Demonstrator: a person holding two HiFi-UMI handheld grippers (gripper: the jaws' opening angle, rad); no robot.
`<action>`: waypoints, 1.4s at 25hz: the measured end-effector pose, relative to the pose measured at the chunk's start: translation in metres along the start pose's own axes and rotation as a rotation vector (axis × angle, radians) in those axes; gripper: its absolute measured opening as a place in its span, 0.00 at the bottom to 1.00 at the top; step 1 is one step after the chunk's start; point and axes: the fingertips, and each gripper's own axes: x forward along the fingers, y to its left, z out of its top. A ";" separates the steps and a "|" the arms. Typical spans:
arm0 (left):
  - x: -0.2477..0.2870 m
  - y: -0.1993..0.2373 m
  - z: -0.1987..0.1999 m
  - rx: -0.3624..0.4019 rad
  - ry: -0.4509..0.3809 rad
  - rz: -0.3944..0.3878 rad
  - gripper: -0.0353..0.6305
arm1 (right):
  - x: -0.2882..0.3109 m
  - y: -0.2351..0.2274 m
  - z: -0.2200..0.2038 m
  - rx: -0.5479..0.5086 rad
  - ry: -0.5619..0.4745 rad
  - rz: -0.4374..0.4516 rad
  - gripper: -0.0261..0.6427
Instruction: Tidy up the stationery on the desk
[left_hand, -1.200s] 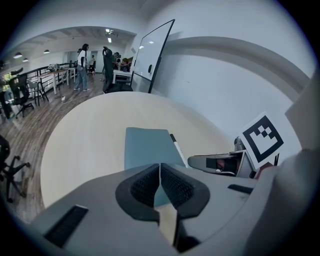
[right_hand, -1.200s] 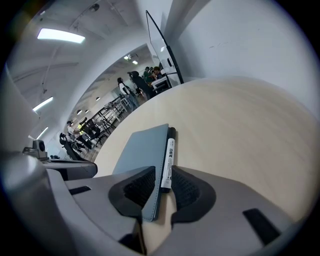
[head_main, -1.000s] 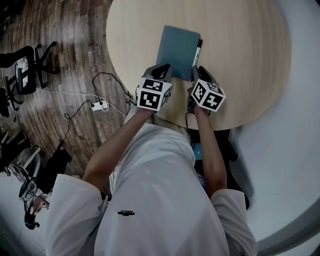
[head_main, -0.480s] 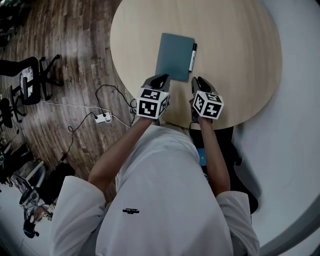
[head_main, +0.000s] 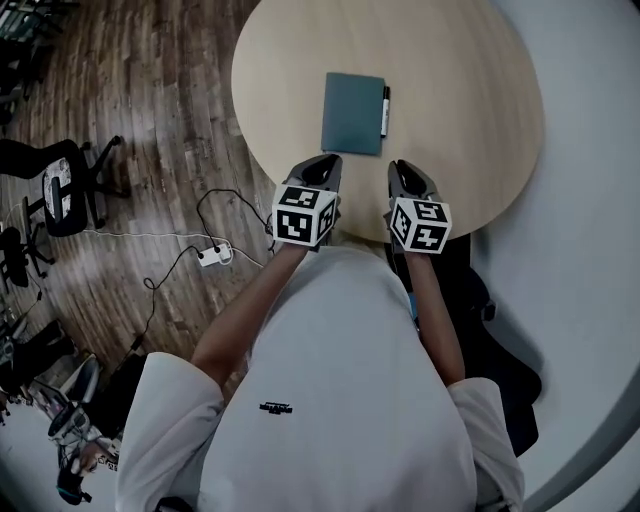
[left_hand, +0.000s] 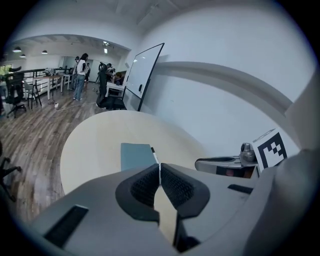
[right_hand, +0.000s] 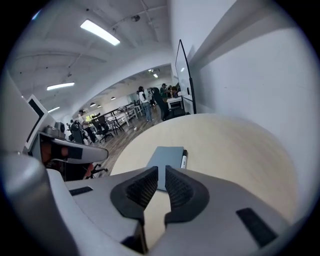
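A teal notebook (head_main: 353, 112) lies flat on the round wooden table (head_main: 470, 90), and a black-and-white pen (head_main: 385, 110) lies along its right edge. Both grippers hover over the table's near edge, short of the notebook and apart from it. My left gripper (head_main: 328, 162) is shut with nothing in it, and so is my right gripper (head_main: 401, 168). In the left gripper view the notebook (left_hand: 136, 156) and pen (left_hand: 154, 154) lie just beyond the closed gripper (left_hand: 160, 176). In the right gripper view the notebook (right_hand: 165, 159) and pen (right_hand: 183, 159) sit ahead of the gripper (right_hand: 161, 178).
A white wall curves round the table's right side. On the wood floor at the left lie a power strip (head_main: 212, 255) with cables and office chairs (head_main: 55, 185). A whiteboard (left_hand: 145, 75) and people stand far behind the table.
Both grippers have drawn back from the notebook's near edge toward the table rim. The notebook and pen now lie farther ahead and look smaller.
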 end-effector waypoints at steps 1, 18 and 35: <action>-0.011 -0.001 0.001 0.002 -0.014 -0.006 0.09 | -0.010 0.009 0.004 -0.006 -0.016 0.001 0.14; -0.147 -0.021 0.006 0.113 -0.135 -0.124 0.09 | -0.120 0.152 0.055 0.006 -0.305 0.005 0.13; -0.181 -0.023 0.008 0.140 -0.190 -0.106 0.09 | -0.136 0.166 0.050 -0.044 -0.291 -0.050 0.10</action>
